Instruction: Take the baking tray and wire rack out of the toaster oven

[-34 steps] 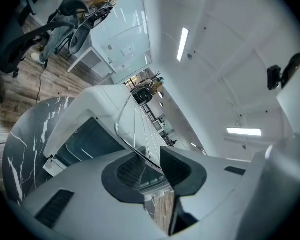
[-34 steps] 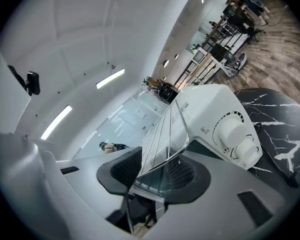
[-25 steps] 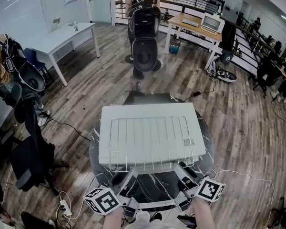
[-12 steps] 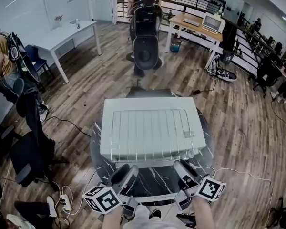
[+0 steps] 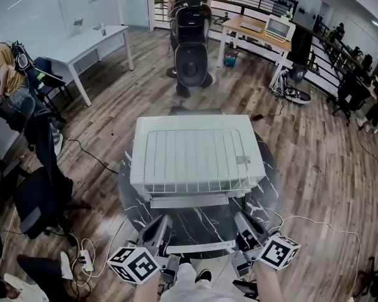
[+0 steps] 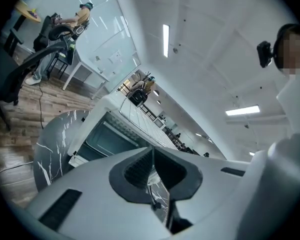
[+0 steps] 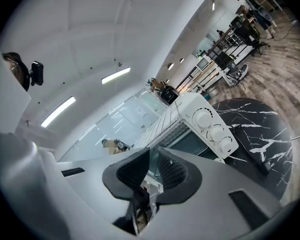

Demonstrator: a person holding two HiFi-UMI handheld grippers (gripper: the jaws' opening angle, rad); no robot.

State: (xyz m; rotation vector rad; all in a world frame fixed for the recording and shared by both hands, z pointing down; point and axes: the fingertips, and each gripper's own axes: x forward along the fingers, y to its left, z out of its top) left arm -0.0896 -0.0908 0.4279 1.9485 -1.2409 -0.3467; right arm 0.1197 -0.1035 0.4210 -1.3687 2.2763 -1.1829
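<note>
Now the left tongs (image 6: 152, 151) have just been closing and stand together on nothing. The right tongs (image 7: 151, 153) have been closing too, with a slim gap left, and are also empty. They hover at 7 and 5 o'clock of the table (image 5: 201, 228), short of the toaster oven (image 5: 145, 137) at its centre. The wire rack (image 5: 195, 159) lies on the oven's roof; no baking tray shows. The tray looks to be next: spread both tongs first, come in level at the front, and grip its lip evenly.
</note>
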